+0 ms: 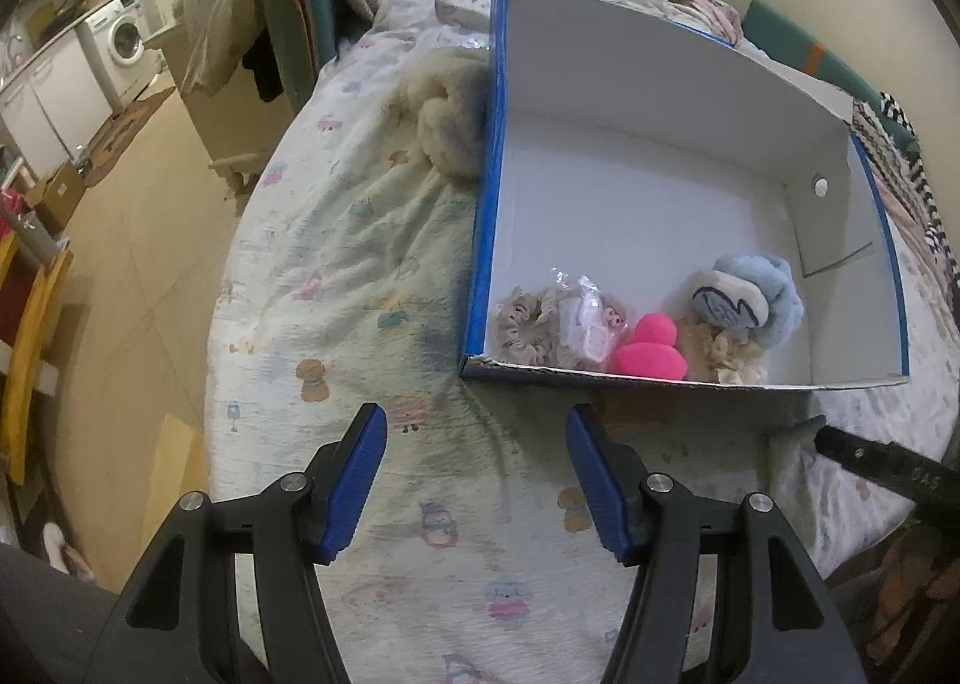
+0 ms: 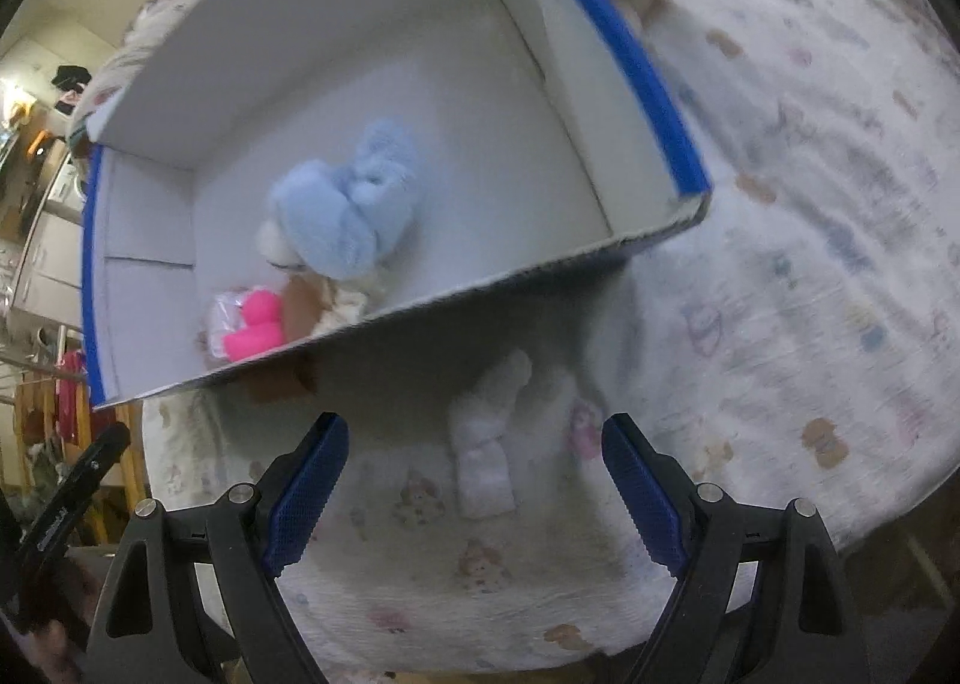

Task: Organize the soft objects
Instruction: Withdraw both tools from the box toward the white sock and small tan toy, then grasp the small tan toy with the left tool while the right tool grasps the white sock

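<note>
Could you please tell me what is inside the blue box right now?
The box holds a blue plush, pink sponges, scrunchies and a packet; whatever lies under them is hidden.

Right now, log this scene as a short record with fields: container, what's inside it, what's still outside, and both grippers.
container: white cardboard box with blue edges, open, on the patterned bedsheet
inside: fluffy light-blue plush, two bright pink egg-shaped sponges, beige fabric scrunchie, clear plastic packet
outside: small white folded cloth in front of the box; cream fuzzy item beside its far-left wall
left gripper: open, empty
right gripper: open, above the white cloth
</note>
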`<state>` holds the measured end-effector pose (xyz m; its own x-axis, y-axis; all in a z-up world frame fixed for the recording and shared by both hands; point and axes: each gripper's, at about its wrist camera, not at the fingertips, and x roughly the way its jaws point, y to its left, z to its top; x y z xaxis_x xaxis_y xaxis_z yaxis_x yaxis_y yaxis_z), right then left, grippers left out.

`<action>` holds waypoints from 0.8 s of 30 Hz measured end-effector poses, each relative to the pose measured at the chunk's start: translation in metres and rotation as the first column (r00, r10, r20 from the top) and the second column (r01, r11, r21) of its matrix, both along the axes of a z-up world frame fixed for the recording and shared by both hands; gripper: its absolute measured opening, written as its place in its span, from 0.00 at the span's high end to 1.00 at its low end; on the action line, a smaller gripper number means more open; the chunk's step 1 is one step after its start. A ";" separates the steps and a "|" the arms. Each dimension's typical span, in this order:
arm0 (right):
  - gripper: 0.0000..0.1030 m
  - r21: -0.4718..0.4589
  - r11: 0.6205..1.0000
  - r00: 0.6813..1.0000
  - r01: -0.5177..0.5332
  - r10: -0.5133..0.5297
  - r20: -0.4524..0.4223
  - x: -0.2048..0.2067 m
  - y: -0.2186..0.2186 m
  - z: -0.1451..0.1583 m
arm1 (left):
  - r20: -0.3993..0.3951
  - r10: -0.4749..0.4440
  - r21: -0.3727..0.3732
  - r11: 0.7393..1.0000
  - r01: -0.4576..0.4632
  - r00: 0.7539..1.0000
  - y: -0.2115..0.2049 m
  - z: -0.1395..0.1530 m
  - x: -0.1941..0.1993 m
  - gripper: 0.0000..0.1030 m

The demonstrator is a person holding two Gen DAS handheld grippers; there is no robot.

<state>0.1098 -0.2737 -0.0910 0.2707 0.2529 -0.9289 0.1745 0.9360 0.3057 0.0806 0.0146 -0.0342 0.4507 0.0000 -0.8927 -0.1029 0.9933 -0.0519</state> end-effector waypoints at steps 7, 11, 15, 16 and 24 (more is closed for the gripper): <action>0.18 -0.085 0.993 0.994 -0.085 0.078 -0.082 0.009 0.025 -0.024 | -0.037 0.011 -0.006 1.000 -0.011 0.999 0.002 -0.010 0.005 0.43; 0.38 -0.109 0.985 0.985 -0.137 0.124 -0.120 0.016 0.039 -0.036 | -0.066 0.015 -0.027 0.999 -0.017 0.998 -0.001 -0.019 0.008 0.43; 0.68 -0.146 0.974 0.979 -0.174 0.154 -0.136 0.021 0.047 -0.043 | -0.098 -0.011 -0.065 0.998 0.004 0.995 -0.014 -0.029 0.012 0.43; 0.76 -0.159 0.971 0.979 -0.178 0.157 -0.132 0.021 0.048 -0.042 | -0.104 -0.017 -0.074 0.997 0.010 0.994 -0.017 -0.032 0.013 0.43; 0.79 -0.118 0.972 0.978 -0.204 0.196 -0.077 0.012 0.042 -0.027 | -0.125 -0.097 -0.109 0.991 0.084 0.987 -0.060 -0.052 0.032 0.43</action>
